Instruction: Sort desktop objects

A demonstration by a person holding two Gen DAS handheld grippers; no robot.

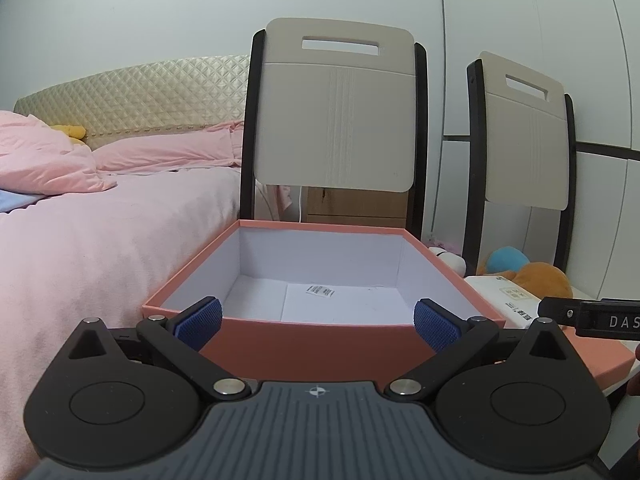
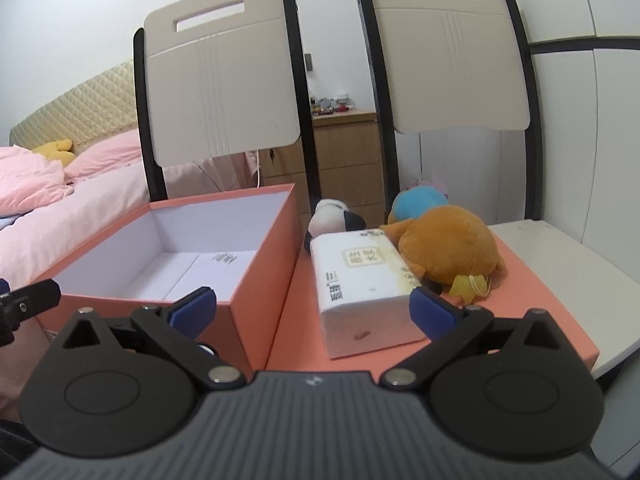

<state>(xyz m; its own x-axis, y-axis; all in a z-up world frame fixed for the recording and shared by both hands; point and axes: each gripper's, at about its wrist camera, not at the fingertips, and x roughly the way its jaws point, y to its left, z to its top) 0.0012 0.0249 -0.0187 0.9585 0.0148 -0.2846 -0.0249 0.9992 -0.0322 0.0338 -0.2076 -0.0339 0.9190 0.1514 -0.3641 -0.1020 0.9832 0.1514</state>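
An open salmon-pink box [image 1: 312,344] [image 2: 260,264] with a white inside holds only a small printed label. My left gripper [image 1: 318,322] is open just in front of the box's near wall. To the right of the box, on a salmon lid [image 2: 532,320], lie a white tissue pack [image 2: 364,284] [image 1: 504,292], an orange plush [image 2: 448,244] [image 1: 544,280], a blue plush [image 2: 420,200] [image 1: 506,260] and a black-and-white plush [image 2: 332,220] [image 1: 452,260]. My right gripper [image 2: 312,312] is open at the tissue pack's near end, its right finger beside the pack's corner.
Two chairs [image 1: 336,104] [image 2: 444,52] with beige backs stand behind the box and plushes. A bed with pink bedding [image 1: 100,232] fills the left. A wooden drawer unit [image 2: 344,164] is behind the chairs. The white table edge [image 2: 580,280] runs at the right.
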